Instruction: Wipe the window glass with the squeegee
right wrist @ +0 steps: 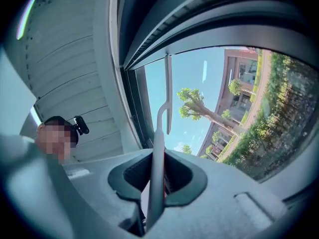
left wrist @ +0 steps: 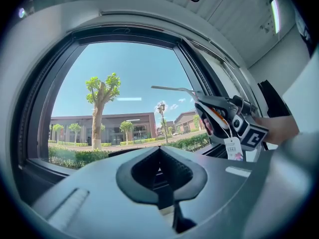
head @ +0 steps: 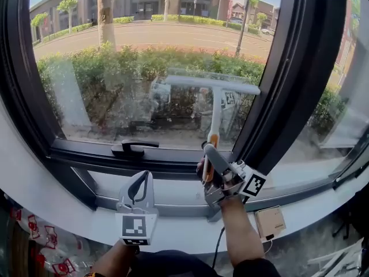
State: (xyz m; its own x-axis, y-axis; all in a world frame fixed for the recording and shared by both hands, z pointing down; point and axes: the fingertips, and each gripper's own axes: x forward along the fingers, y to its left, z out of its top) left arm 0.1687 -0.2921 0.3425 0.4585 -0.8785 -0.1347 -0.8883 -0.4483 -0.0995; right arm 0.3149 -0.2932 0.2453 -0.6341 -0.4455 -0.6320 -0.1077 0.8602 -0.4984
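Note:
A grey T-shaped squeegee (head: 214,97) stands upright against the window glass (head: 144,68), its blade horizontal across the lower right of the pane. My right gripper (head: 210,154) is shut on the squeegee handle (right wrist: 157,173), just above the sill. The handle rises between the jaws in the right gripper view, blade (right wrist: 168,91) at its top. My left gripper (head: 138,189) rests low over the sill, left of the right one, jaws together with nothing between them. In the left gripper view the right gripper (left wrist: 224,121) and the squeegee (left wrist: 174,89) show to the right.
A black window handle (head: 134,148) lies on the lower frame, just above my left gripper. A thick dark mullion (head: 294,74) borders the pane on the right. A small tan box (head: 270,221) sits on the white sill (head: 69,206) at right.

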